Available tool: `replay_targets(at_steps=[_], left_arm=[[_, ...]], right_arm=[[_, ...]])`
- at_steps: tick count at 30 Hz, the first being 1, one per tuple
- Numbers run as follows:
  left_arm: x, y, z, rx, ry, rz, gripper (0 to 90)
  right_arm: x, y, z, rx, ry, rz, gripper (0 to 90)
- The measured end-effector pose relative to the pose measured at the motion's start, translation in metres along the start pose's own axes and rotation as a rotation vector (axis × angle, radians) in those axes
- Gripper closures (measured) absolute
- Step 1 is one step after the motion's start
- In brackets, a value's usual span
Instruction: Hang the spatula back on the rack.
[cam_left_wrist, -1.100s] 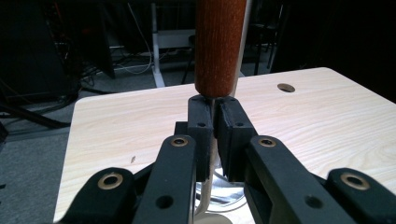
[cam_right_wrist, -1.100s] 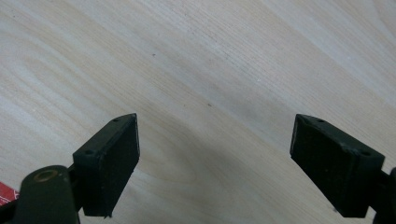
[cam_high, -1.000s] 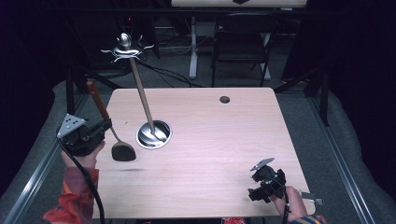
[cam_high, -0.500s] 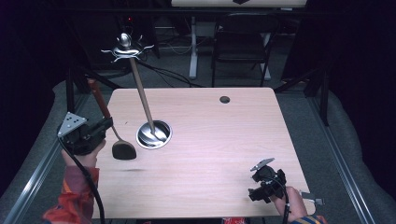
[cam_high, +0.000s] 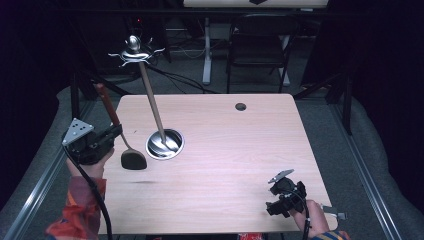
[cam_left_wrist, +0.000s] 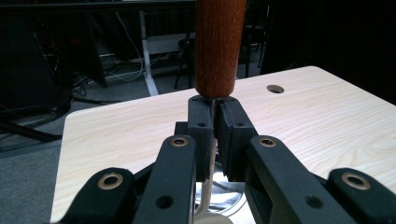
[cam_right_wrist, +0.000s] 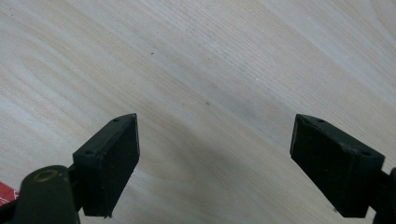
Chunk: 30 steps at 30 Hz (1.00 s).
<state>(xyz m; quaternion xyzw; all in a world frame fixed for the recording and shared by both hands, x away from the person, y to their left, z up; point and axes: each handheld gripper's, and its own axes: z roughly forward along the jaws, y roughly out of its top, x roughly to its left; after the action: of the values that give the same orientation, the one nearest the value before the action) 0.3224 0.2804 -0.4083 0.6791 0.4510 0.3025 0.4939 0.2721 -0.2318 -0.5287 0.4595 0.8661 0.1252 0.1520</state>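
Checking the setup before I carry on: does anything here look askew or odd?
Nothing is spilled or damaged. The utensil stand looks tilted, probably just the camera angle. The left hand-held gripper clamps the spatula by its thin metal shank, below the wooden handle.

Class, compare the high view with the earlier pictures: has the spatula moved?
No. The spatula, clamped in the left gripper, keeps its black head just left of the stand's round base, as before.

No legible text, labels, brands, numbers or signs on any item in the high view or gripper views.
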Motion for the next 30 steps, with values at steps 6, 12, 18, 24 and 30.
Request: replay_targets(at_steps=[6, 12, 18, 24, 30], left_arm=[[-0.001, 0.004, 0.000, -0.007, -0.008, 0.012, 84.1], [-0.002, 0.008, 0.001, -0.007, -0.019, 0.021, 84.1], [-0.003, 0.011, 0.004, -0.009, -0.037, 0.032, 84.0], [-0.004, 0.017, 0.007, -0.008, -0.051, 0.041, 84.1], [-0.002, 0.022, 0.007, -0.018, -0.068, 0.039, 84.1]], right_arm=[[0.000, 0.000, 0.000, 0.005, 0.001, -0.007, 15.3], [0.000, 0.000, 0.000, 0.005, 0.000, -0.007, 15.3], [0.000, 0.000, 0.000, 0.005, -0.001, -0.008, 15.3], [-0.001, 0.000, 0.000, -0.002, -0.005, -0.003, 15.3], [-0.002, -0.001, 0.000, 0.000, -0.006, -0.004, 15.3]])
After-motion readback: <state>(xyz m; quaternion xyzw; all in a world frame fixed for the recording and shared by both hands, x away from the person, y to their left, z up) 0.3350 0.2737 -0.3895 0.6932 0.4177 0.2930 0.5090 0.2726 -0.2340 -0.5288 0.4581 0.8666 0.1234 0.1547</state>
